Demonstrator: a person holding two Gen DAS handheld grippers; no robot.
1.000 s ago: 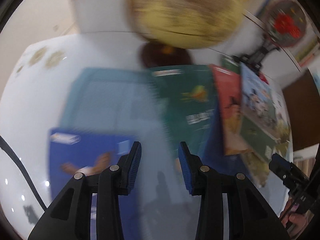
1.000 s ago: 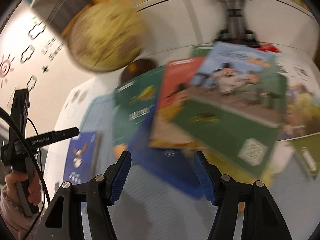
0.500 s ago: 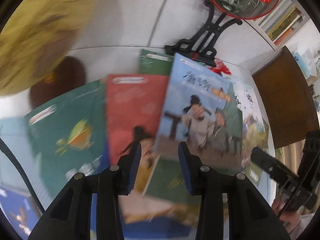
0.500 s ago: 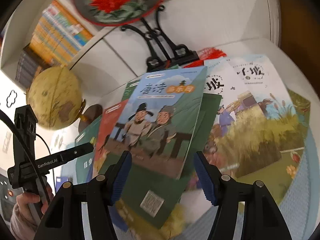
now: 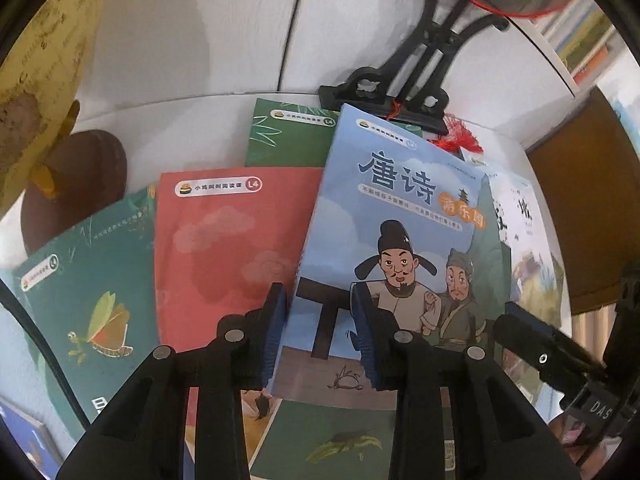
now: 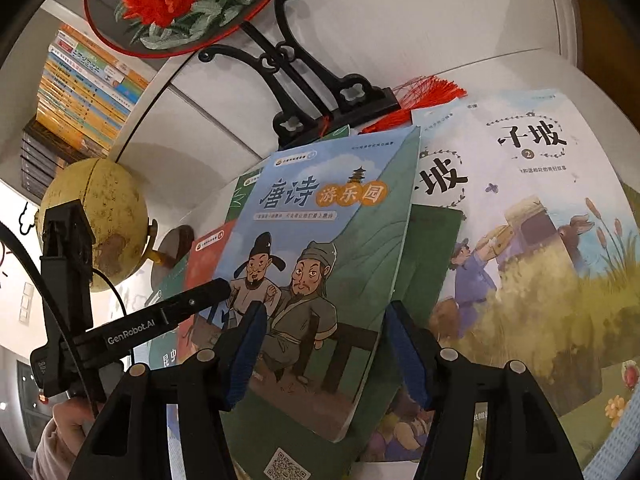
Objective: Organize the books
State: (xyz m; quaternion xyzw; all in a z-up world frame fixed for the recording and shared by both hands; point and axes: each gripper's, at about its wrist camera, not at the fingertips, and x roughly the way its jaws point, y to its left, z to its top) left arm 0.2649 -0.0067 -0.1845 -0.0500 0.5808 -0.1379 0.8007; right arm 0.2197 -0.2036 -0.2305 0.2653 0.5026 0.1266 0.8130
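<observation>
1. The left hand-held gripper straddles the left edge of the light-blue paperback picture book with two robed men on its cover; its narrow jaws are closing, pads not yet pressing.
2. The right hand-held gripper hangs over the same book's lower right part, jaws moderately wide and empty.
3. The book tops a fanned pile: teal dragonfly book, red book, white meadow book.
4. All lie on a white counter below a yellow globe and black ornamental stand, with little bare surface between.
</observation>
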